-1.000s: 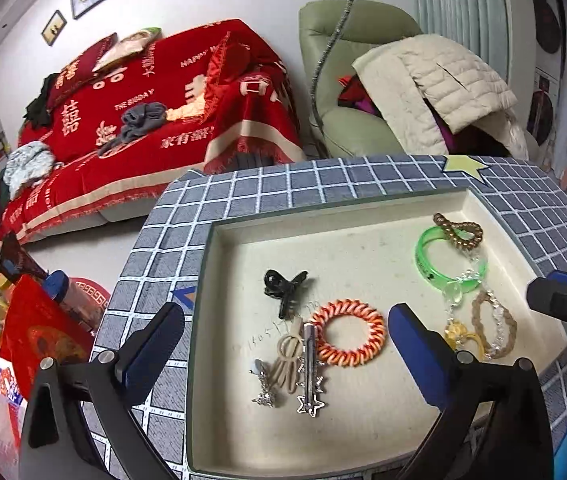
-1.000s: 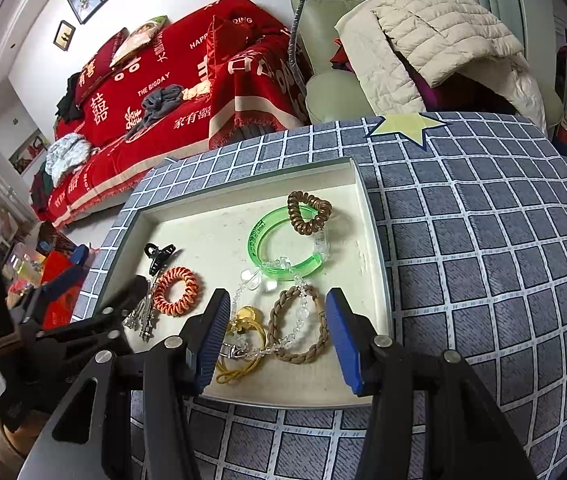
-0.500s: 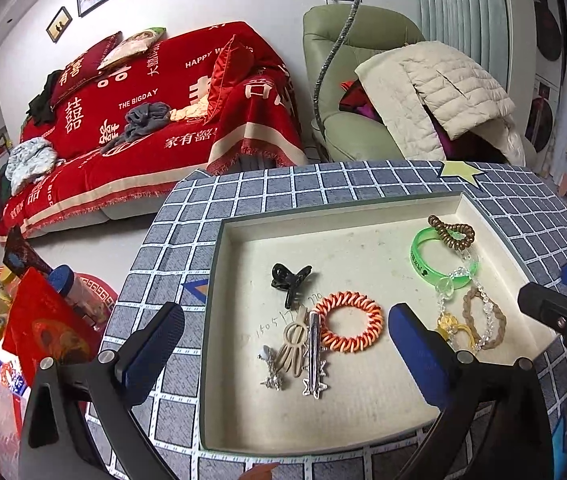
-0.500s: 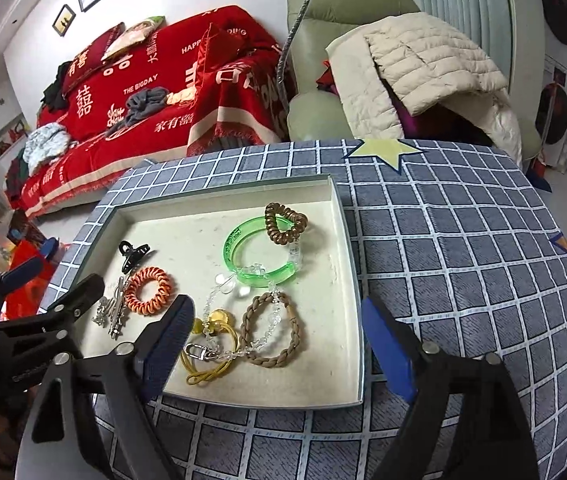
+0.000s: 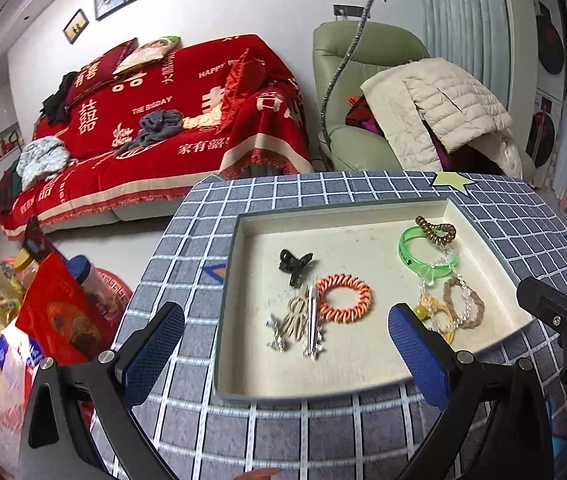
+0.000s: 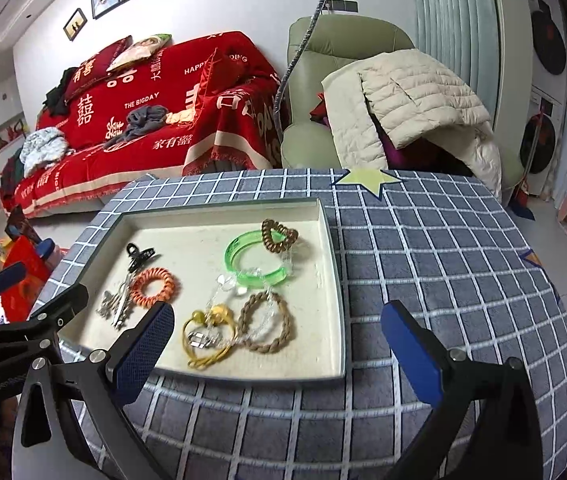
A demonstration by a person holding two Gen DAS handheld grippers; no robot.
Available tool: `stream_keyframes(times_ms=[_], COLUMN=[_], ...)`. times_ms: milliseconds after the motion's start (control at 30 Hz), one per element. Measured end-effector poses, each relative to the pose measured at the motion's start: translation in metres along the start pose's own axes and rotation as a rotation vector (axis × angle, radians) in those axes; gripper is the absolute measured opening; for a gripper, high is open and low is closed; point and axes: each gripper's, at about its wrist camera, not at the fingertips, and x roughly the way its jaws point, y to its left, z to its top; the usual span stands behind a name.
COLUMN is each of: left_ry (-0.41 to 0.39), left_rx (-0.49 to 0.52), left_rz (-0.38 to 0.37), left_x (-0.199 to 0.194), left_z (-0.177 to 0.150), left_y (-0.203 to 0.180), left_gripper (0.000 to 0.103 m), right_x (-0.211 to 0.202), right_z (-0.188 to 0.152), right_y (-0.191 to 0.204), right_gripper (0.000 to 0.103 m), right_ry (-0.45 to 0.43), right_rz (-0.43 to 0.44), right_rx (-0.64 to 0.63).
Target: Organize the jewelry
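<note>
Both my grippers, left (image 5: 285, 354) and right (image 6: 275, 346), are hanging wide open and empty over the tray (image 6: 333, 280), where all the jewelry (image 6: 239, 320) is lying grouped, seemingly finished.

Shallow tray (image 6: 333, 280): hair clips (image 6: 117, 302), orange coil tie (image 6: 155, 285) left; green bangle (image 6: 243, 258), braided bracelets (image 6: 267, 326) right.

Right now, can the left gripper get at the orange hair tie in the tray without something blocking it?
Probably yes. The left gripper is open and empty, and the orange hair tie lies uncovered in the tray ahead of it. Only the silver clip touches its side and may get nudged.
</note>
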Motion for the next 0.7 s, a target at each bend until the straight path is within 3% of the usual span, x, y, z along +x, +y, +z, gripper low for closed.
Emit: stream_keyframes(times_ms=[700], left_ry=[-0.038], left_rx=[-0.083], left_rz=[0.078], left_x=[-0.05], left_z=[-0.058], left_y=[0.01], left_gripper=[0.103], right_x=[-0.058], right_z=[-0.051], right_y=[0.013], right_gripper=[0.103], right_ry=[-0.112], right_rz=[-0.119], right_rx=[-0.023])
